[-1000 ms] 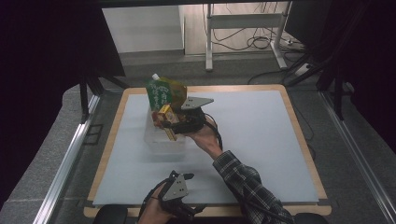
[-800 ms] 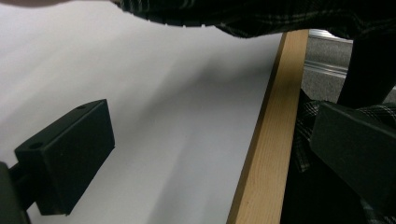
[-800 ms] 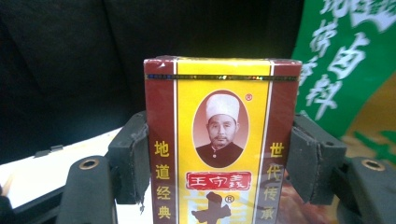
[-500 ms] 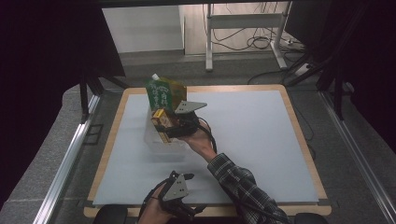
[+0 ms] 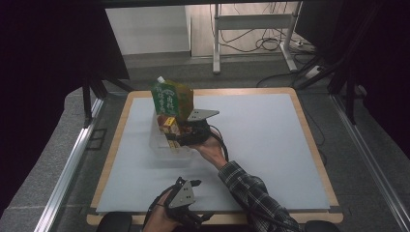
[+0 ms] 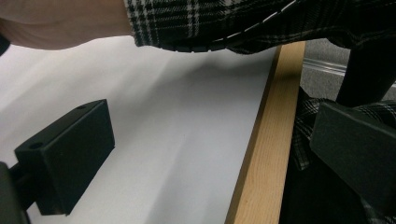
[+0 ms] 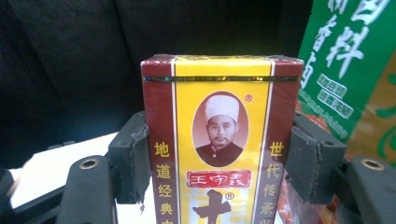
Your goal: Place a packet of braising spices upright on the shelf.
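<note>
Since the earlier frame the right gripper (image 5: 178, 136) has sunk with the yellow-and-maroon box (image 7: 219, 140) toward the clear container (image 5: 162, 147) near the surface's (image 5: 270, 145) far left corner. Its jaws pinch the box by its two narrow sides, holding it upright just beside the green carton (image 5: 170, 99) that stands in the same container. The left gripper (image 5: 186, 191) rests at the near edge, its jaws spread apart over bare surface with nothing between them.

Grey floor (image 5: 251, 79), a metal stand (image 5: 251, 29) with cables, dark curtains (image 5: 48, 58) around.
</note>
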Tool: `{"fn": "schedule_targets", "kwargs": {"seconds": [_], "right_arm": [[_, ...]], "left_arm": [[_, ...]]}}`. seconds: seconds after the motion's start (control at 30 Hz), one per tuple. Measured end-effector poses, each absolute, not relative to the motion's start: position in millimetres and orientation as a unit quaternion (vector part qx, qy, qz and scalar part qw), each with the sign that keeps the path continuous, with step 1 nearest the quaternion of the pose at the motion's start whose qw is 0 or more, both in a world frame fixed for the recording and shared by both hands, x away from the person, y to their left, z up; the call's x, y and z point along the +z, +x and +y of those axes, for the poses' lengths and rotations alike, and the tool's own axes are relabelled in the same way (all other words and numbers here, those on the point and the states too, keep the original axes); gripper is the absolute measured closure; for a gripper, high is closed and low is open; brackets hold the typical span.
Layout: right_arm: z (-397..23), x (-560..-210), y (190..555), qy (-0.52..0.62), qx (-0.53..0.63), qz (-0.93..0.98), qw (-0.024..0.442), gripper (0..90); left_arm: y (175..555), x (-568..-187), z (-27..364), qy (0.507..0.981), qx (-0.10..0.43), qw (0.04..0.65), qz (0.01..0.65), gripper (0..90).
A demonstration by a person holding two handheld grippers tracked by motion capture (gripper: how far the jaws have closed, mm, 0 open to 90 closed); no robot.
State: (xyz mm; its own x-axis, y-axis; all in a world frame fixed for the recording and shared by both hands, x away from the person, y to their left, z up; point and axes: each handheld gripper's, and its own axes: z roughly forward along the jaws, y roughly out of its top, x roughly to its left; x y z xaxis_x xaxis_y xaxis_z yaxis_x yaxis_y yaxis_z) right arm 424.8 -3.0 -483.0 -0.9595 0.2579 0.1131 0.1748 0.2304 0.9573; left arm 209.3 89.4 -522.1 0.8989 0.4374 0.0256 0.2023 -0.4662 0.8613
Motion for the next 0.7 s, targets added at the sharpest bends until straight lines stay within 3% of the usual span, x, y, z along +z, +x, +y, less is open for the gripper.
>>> {"fn": "schedule_targets", "kwargs": {"seconds": [0.7], "right_arm": [[-17.4, -507.4, 420.9, 0.160, 0.574, 0.802, 0.039, 32.7]], "left_arm": [[208.5, -522.7, 87.3, 0.849, 0.121, 0.479, 0.186, 0.0]]}}
